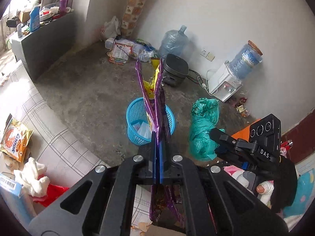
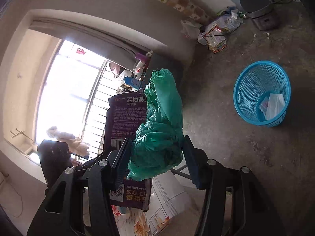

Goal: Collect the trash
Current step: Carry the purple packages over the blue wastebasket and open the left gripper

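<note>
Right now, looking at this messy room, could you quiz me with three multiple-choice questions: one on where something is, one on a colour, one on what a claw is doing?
1. Where does the blue basket stand?
A. On the bare floor
B. On the bed
C. On the water dispenser

2. What colour is the plastic bag between the right claw's fingers?
A. Red
B. Green
C. White

3. What state is the left claw in?
A. Wide open, holding nothing
B. Shut on a purple wrapper
C. Shut on a white cloth

Answers:
1. A, the basket sits on grey floor with nothing under it.
2. B, the crumpled bag is plainly green in both views.
3. B, the fingers pinch the flat purple wrapper, which sticks up past them.
</note>
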`<action>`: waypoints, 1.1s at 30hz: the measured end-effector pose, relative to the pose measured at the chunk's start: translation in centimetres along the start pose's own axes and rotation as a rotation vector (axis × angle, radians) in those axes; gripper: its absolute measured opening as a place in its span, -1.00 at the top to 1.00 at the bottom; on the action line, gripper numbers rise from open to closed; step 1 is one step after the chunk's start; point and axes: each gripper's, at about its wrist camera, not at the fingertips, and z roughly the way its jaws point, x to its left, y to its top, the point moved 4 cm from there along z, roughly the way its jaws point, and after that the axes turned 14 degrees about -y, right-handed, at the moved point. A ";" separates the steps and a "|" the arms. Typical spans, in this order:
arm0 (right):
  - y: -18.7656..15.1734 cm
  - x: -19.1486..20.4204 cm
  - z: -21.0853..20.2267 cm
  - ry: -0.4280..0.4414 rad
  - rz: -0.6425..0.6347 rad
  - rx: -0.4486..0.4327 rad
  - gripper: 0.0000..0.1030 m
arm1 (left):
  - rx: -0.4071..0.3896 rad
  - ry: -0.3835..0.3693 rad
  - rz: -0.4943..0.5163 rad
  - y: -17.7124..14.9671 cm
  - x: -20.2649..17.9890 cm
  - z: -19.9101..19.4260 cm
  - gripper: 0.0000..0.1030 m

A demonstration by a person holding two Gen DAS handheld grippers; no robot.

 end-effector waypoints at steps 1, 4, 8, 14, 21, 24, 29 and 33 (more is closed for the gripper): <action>0.5 -0.7 0.7 -0.009 0.022 -0.002 0.00 | 0.022 0.005 0.002 0.8 0.1 1.8 0.99; 1.9 -3.1 2.6 -0.044 0.078 0.001 -0.01 | 0.080 0.010 0.010 2.5 0.5 6.3 0.99; 3.6 -6.7 4.6 -0.091 0.152 0.016 -0.01 | 0.149 0.014 0.020 4.0 1.0 12.0 0.99; 6.5 -12.8 8.4 -0.150 0.267 0.032 -0.01 | 0.251 0.001 -0.015 5.5 2.5 21.2 0.99; 9.5 -19.8 13.7 -0.246 0.358 0.055 -0.16 | 0.323 0.045 -0.073 6.6 5.1 32.2 0.29; 10.3 -22.8 16.5 -0.368 0.355 0.084 -0.32 | 0.312 0.101 -0.106 6.9 6.6 34.3 -0.03; 9.9 -25.7 18.6 -0.442 0.398 0.141 -0.35 | 0.253 0.103 -0.126 7.8 7.4 33.3 -0.19; 9.6 -25.7 17.1 -0.421 0.411 0.071 -0.35 | 0.203 0.078 -0.076 8.9 6.0 31.3 -0.20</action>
